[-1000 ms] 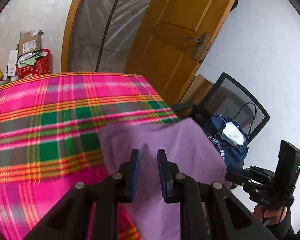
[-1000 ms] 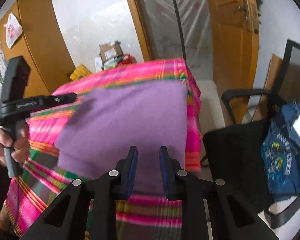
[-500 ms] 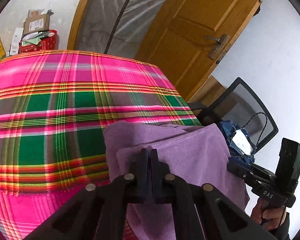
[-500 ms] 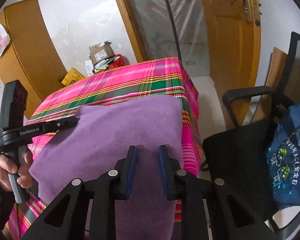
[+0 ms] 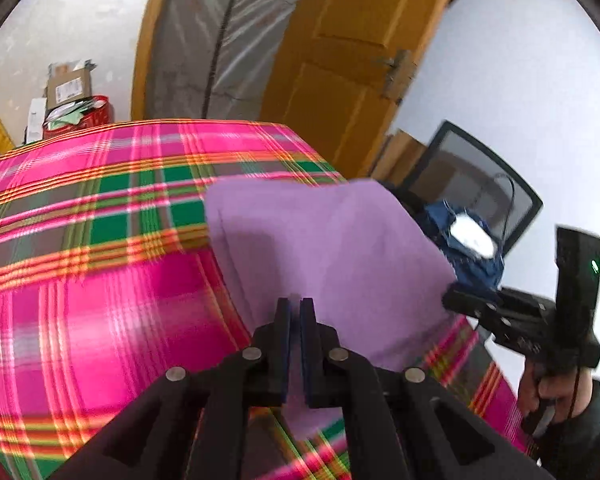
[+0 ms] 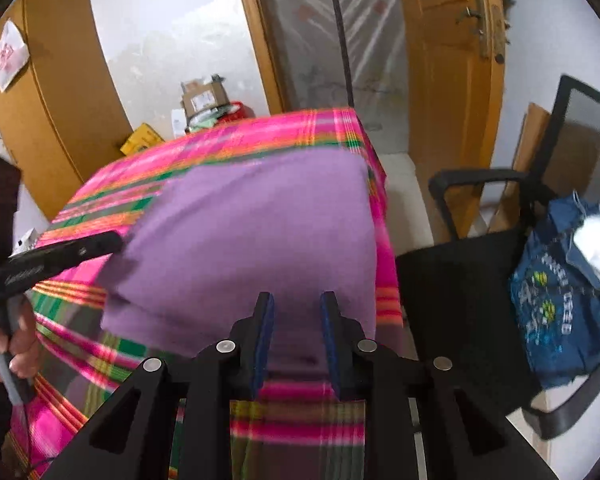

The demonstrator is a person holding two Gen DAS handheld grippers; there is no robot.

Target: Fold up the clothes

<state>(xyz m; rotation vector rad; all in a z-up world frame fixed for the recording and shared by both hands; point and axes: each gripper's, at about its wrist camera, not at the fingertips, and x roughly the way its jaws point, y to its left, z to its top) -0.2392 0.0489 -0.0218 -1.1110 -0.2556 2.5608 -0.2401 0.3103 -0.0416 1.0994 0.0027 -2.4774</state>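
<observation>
Black hand-held gripper (image 5: pixel 295 312), blue pads (image 6: pixel 265 336), silver screws, dark sleeve (image 5: pixel 580 432)

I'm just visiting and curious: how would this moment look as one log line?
left claw: shut on purple cloth | right claw: opening, over cloth edge | plaid table cover: underneath

Left gripper (image 5: pixel 295 312) is angled downward, jaws pressed together. Right gripper (image 6: pixel 296 320) is likewise angled downward, jaws parted and opening; each is gripped by a hand (image 5: pixel 548 390).
</observation>
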